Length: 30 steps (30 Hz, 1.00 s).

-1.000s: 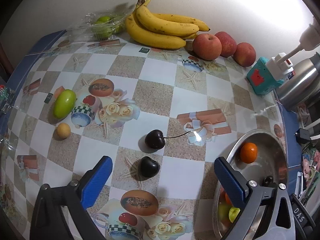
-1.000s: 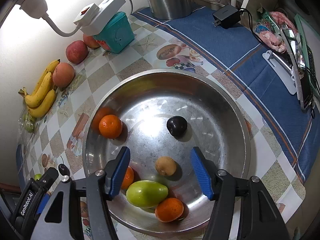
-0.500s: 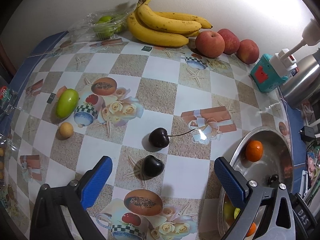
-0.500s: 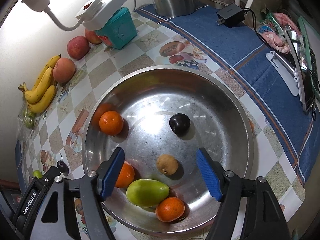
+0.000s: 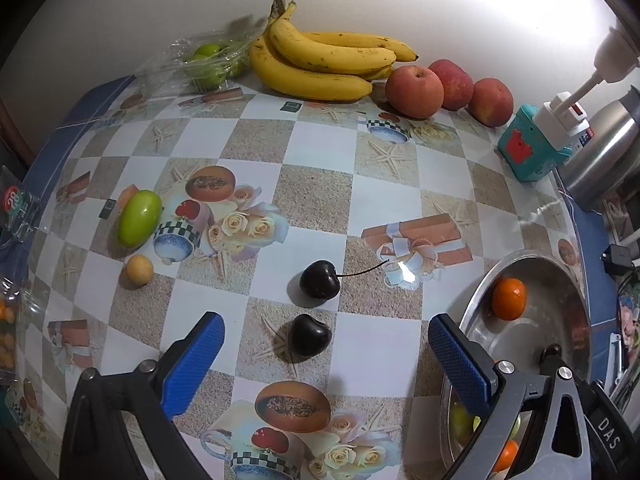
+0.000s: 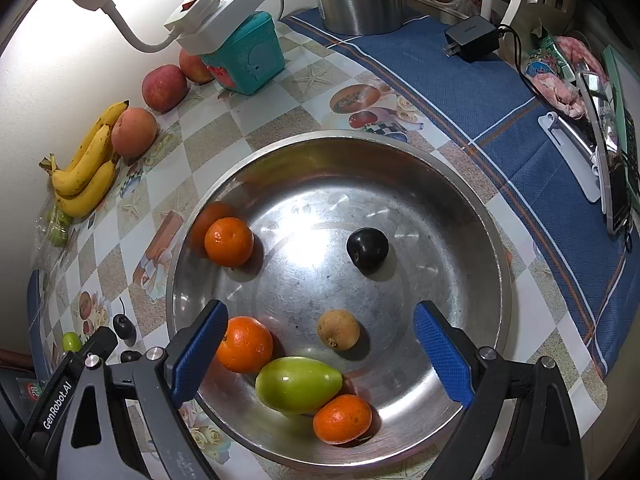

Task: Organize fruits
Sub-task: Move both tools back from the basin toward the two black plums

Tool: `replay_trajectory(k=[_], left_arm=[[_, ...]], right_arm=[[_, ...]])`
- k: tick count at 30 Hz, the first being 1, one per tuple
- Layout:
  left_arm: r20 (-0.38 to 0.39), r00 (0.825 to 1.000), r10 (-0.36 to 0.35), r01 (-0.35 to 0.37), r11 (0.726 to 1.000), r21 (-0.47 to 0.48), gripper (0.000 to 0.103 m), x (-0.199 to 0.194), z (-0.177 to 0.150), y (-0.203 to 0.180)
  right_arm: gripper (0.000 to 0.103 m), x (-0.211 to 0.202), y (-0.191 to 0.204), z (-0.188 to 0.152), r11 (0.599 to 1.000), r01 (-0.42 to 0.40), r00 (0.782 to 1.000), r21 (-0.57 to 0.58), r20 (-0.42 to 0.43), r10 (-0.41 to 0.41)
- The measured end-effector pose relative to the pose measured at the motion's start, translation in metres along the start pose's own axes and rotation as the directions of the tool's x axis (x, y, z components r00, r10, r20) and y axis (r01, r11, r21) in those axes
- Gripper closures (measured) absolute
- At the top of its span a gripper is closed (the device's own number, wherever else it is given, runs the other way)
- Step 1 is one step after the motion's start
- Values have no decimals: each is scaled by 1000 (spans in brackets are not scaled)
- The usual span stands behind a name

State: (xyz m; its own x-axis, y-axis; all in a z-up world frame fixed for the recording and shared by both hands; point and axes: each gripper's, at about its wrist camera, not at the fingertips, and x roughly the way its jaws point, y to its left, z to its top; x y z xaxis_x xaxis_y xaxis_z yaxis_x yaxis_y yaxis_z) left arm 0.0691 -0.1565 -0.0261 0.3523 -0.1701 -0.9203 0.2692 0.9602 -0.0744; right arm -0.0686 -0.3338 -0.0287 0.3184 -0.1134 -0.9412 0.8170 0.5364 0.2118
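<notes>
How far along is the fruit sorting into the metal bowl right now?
Partly done. The metal bowl already holds three oranges, a green fruit, a brown one and a dark one. The right tongs are opening, empty, over it. Left tongs hover open over two cherries; a green mango and small yellow fruit remain.

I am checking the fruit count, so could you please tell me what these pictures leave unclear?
- Left wrist view: the steel bowl is mostly hidden by the left tool's arm and the frame edge.
- Left wrist view: the green fruits in the clear bag cannot be counted through crumpled plastic.
- Right wrist view: the same bag is too small.
</notes>
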Motion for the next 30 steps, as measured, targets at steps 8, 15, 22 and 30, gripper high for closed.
replay_trajectory(k=[8,15,22,30], left_arm=[[7,1000,-3,3,1000,-5,0,-3,0,4],[22,1000,5,-5,1000,-5,0,-8,3,12],[34,999,-4,4,1000,-17,0,-14,9,31],[65,998,14,-6,993,-116,0,-24,16,71]], right_arm=[[8,0,1,-2,1000,2,1000,0,12,-2],[7,0,1,-3,1000,-2,1000,-2,11,2],[7,3,15,-8,999,-41,999,-26,-14,41],[7,2,49,-23,989,-80,997,-124,-32,77]])
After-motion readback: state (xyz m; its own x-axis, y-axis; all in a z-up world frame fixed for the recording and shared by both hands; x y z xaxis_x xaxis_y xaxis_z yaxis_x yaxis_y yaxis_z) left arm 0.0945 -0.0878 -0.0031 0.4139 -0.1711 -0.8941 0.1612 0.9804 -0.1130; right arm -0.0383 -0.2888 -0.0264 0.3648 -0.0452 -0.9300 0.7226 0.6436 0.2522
